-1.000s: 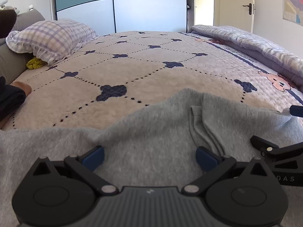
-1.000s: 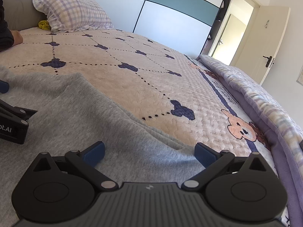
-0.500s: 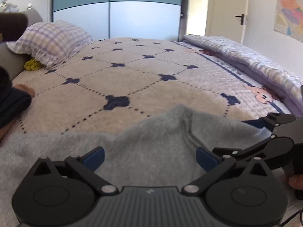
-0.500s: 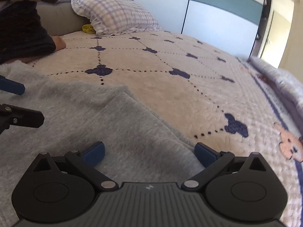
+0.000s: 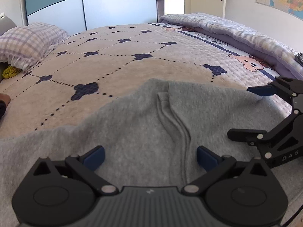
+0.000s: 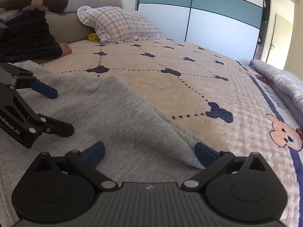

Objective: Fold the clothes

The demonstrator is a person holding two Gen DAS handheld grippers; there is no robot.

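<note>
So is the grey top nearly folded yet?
Not yet. The grey top lies spread on the bed, one flap already turned over. Both the left gripper and the right gripper are open over it, gripping nothing. The real folding is left.

Black linkage frames, silver pivot screws and blue pads are seen on left gripper [image 5: 150,158] and right gripper [image 6: 149,154]; white lettering is printed.

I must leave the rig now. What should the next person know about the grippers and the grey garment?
Left gripper: open, empty, over the middle of the grey garment.
Right gripper: open, empty, at the garment's edge on the patterned bedspread.
Done: garment lies spread on the bed; no finished fold visible.
Left: grasp an edge and fold.
</note>
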